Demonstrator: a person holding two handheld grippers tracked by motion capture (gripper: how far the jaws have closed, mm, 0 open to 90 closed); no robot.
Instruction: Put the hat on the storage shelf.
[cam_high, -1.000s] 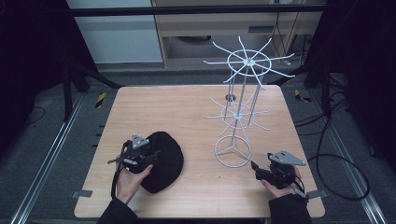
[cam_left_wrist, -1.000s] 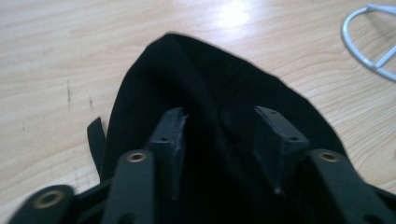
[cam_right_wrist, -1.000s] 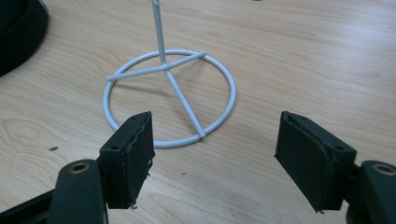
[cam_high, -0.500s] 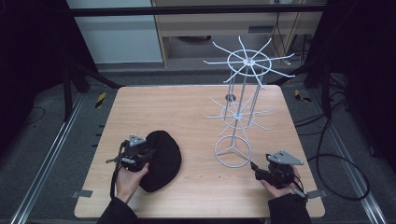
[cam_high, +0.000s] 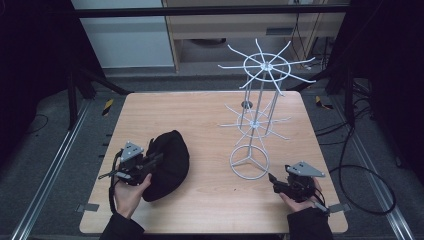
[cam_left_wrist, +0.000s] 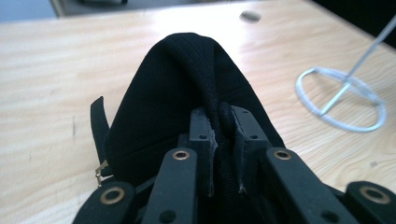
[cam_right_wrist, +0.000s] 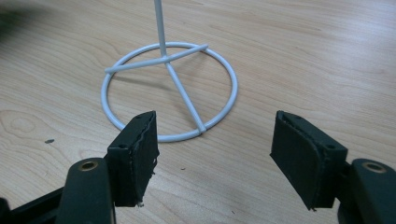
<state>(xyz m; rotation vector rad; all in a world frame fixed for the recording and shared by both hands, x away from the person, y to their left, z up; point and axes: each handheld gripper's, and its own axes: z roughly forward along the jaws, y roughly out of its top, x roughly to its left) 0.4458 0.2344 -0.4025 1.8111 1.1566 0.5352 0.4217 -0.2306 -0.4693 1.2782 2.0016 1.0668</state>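
Since the earlier frame the left gripper (cam_high: 159, 159) has just closed its jaws on the rim of the black cap (cam_high: 170, 162), a fold of the fabric now pinched tight between the pads, and the cap looks raised a little on that side while the rest lies on the wooden table (cam_high: 200, 115) at the person's near left. The right gripper (cam_high: 272, 179) has kept its place, jaws spread wide and empty, pointing at the ring base of the white wire rack (cam_high: 249, 162). By my reading the cap is grasped but not yet carried; hanging it on the rack's arms is all left to do.
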